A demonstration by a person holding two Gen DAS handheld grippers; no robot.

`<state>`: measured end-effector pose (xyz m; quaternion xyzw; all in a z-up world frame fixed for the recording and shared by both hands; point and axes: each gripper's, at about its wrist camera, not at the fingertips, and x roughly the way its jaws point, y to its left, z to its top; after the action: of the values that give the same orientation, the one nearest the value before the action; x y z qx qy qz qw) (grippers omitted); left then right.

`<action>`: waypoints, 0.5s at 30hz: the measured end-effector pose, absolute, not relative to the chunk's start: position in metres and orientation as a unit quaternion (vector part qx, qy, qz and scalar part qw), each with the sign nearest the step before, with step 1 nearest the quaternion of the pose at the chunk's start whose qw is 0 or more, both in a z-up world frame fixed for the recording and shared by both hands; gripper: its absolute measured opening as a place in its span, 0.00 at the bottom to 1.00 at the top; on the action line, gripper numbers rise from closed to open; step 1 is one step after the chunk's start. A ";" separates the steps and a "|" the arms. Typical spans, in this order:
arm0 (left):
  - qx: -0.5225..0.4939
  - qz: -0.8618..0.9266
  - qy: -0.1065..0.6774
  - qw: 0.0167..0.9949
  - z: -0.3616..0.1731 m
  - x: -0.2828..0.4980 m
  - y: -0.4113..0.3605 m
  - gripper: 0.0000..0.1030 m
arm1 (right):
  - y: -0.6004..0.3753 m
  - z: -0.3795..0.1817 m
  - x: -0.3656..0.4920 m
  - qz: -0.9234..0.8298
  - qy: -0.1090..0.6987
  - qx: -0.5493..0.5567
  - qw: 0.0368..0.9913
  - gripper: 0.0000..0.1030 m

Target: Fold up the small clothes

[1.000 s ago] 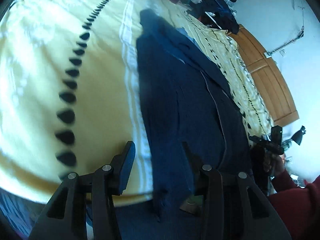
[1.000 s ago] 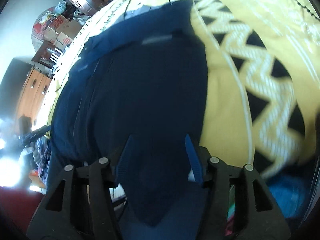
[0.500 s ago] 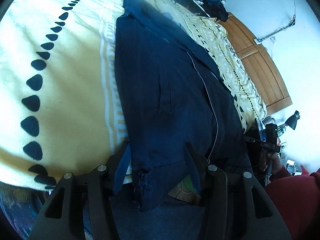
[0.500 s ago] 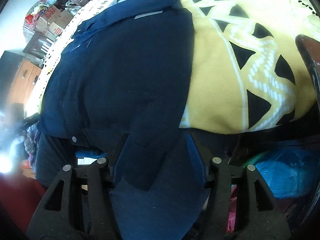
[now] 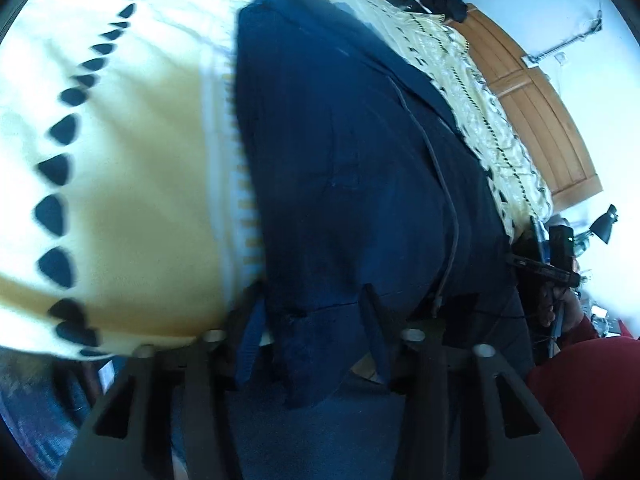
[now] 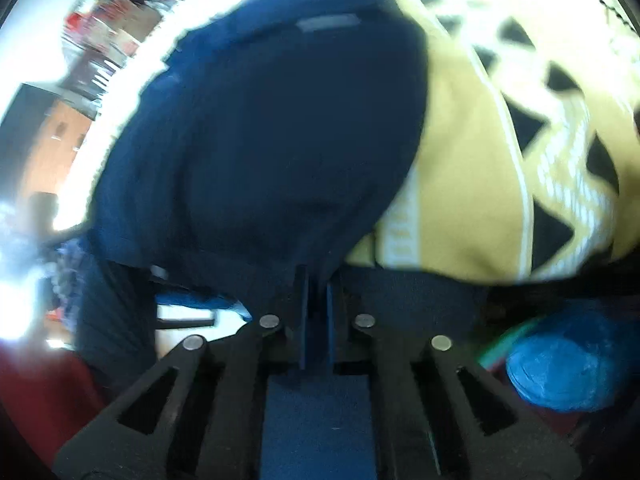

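A dark navy garment [image 5: 344, 168] lies spread on a bed with a yellow patterned blanket [image 5: 132, 184]. Its near hem hangs over the bed's edge. My left gripper [image 5: 312, 320] is open, and a frayed hem corner [image 5: 308, 364] hangs between its blue-padded fingers. In the right wrist view the same garment [image 6: 272, 132] fills the centre. My right gripper [image 6: 317, 292] is shut on the garment's near edge, its blue pads pressed together on the cloth.
Wooden wardrobe doors [image 5: 536, 120] stand beyond the bed. A person's hand and red sleeve [image 5: 588, 384] hold the other gripper at the right of the left wrist view. A blue plastic bag [image 6: 560, 360] lies below the bed edge. Cluttered shelves [image 6: 112, 40] sit far left.
My right gripper has closed on the garment's near edge; it was open before. The left gripper has moved closer to the hem, still open around the hanging corner.
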<state>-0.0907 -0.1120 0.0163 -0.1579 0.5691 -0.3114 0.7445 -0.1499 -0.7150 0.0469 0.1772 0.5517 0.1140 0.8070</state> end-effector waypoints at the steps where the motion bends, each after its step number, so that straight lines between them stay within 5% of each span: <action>1: -0.179 -0.324 0.554 0.746 0.025 -0.089 -0.113 0.18 | -0.717 0.058 -0.149 0.122 0.537 0.186 0.814 0.04; 10: -0.354 -0.342 0.369 0.788 0.116 -0.017 -0.070 0.14 | -0.767 0.123 -0.099 0.135 0.414 0.294 0.851 0.00; 15: -0.309 -0.322 0.404 0.798 0.112 0.029 -0.084 0.14 | -0.783 0.111 -0.076 0.114 0.422 0.311 0.844 0.01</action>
<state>0.0291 -0.0845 0.1121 -0.3090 0.4039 -0.3222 0.7985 -0.0762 -0.7829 0.1115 0.3111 0.4223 0.1143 0.8437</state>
